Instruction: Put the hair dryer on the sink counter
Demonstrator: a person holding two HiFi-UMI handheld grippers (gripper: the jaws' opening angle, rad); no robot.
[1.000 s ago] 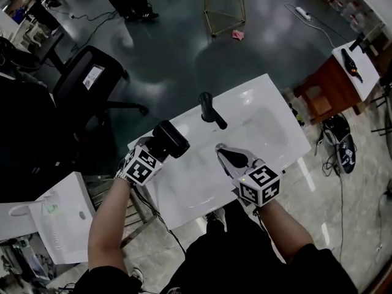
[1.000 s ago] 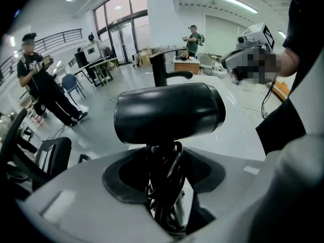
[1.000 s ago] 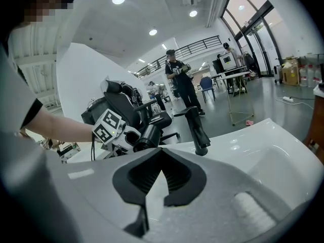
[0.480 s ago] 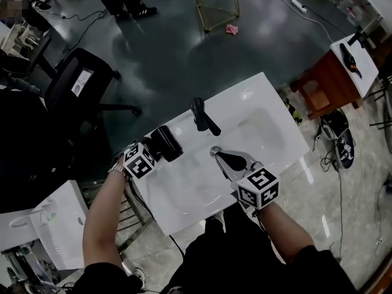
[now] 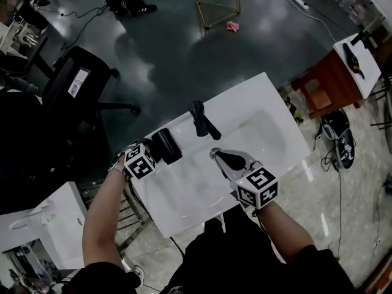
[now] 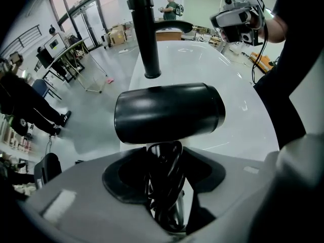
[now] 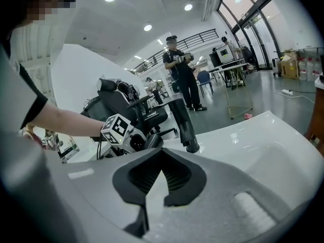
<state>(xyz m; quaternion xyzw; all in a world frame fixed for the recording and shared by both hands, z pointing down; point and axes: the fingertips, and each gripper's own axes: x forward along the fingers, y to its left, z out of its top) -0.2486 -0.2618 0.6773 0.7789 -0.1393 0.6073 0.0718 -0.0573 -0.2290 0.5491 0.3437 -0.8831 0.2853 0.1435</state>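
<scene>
- The left hand-held gripper (image 5: 153, 154) points steeply down. Its jaws stand partway apart, clamped on the dryer (image 5: 166, 145) by the handle and its wound cord.
- The dryer's barrel lies crosswise to those jaws, over the left back corner of the table (image 5: 184, 204), just beside the tap (image 5: 202, 120). I cannot tell whether it touches the table.
- The table looks to lie straight below, so the set-down likely falls to this nearer hand.
- The right hand-held gripper (image 5: 215, 155) hangs over the basin, jaws together and empty, apart from the dryer.
</scene>
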